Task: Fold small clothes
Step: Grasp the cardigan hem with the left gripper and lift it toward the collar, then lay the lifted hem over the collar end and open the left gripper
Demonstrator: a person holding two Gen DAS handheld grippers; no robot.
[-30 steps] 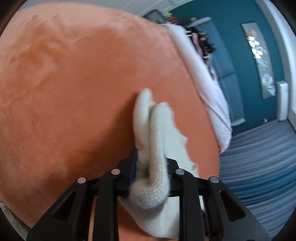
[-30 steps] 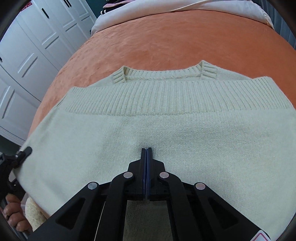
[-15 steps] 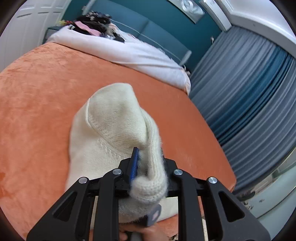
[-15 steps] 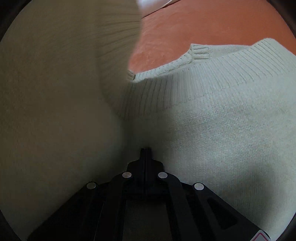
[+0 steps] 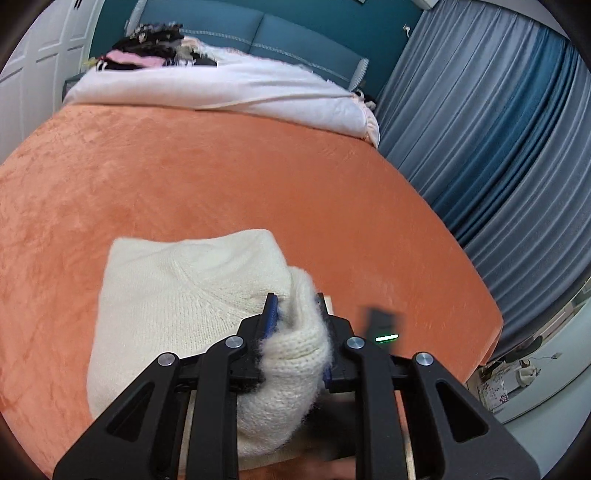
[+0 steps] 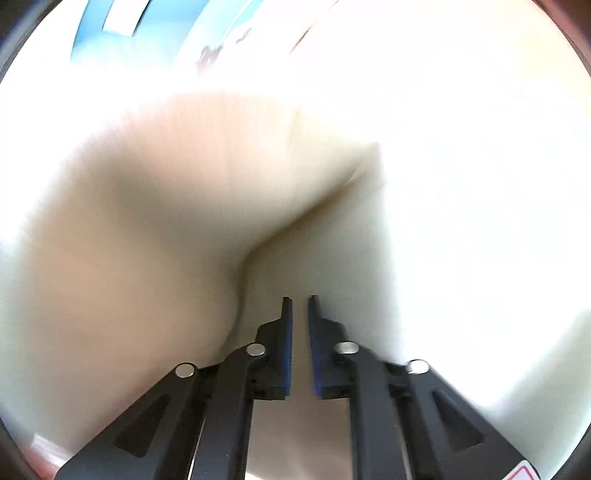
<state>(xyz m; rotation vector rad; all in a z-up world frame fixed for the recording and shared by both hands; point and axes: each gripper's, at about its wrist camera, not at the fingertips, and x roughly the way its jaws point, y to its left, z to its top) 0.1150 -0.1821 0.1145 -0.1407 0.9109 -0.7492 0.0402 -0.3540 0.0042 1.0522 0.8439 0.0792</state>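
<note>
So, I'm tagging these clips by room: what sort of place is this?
Most likely a bedroom. The cream sweater lies on a bed with an orange blanket, a white duvet bunched near a teal padded headboard, and blue curtains alongside.

- Location type: home bedroom.
- Bed: fills the left wrist view; covered with an orange plush blanket.
- Duvet: white, bunched at the head end of the bed.
- Clothes: dark and pink pile lying on the duvet.
- Headboard: padded, teal, set against a teal wall.
- Curtains: blue-grey, floor-length, on the right of the bed.
- Wardrobe: white panelled doors on the left.
- Right wrist view: blurred and overexposed; gives no room detail.
</note>
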